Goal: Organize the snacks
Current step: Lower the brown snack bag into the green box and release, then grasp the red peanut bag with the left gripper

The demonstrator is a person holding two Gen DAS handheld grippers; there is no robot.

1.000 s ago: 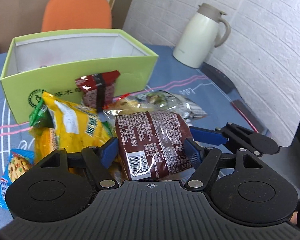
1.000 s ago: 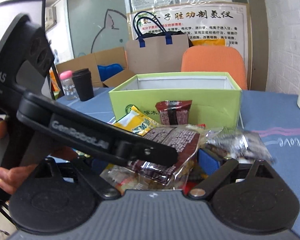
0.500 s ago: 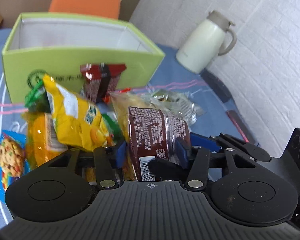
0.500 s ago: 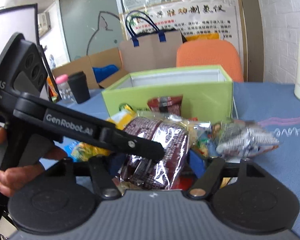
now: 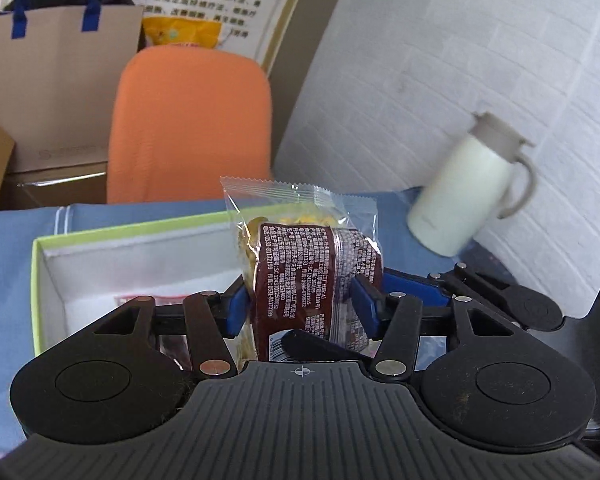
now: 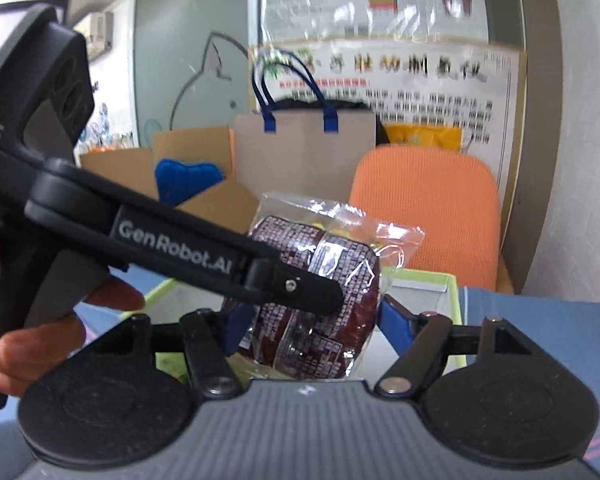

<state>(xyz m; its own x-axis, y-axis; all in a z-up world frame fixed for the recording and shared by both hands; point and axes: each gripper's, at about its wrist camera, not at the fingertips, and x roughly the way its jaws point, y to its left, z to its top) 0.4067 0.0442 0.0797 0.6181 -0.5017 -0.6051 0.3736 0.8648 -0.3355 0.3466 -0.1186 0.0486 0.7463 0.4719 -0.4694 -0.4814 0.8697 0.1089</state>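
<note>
My left gripper (image 5: pixel 300 304) is shut on a brown snack packet (image 5: pixel 312 276) with a clear crimped top and holds it upright, lifted above the open green box (image 5: pixel 40 280). A red snack (image 5: pixel 140 300) lies inside the box. In the right wrist view the same brown packet (image 6: pixel 320 280) stands between my right gripper's (image 6: pixel 308 320) blue pads (image 6: pixel 392 324); the jaws sit close around it, and the left gripper's finger (image 6: pixel 180 248) crosses in front. Whether the right pads press the packet is unclear.
A cream thermos jug (image 5: pixel 468 196) stands at the right on the blue tablecloth (image 5: pixel 4 264), near the white brick wall. An orange chair (image 5: pixel 192 120) and a paper bag with blue handles (image 5: pixel 60 80) stand behind the table.
The left gripper has closed on the brown packet and lifted it from the snack pile up over the green box. The right gripper rose with it; the pile has dropped out of view.
</note>
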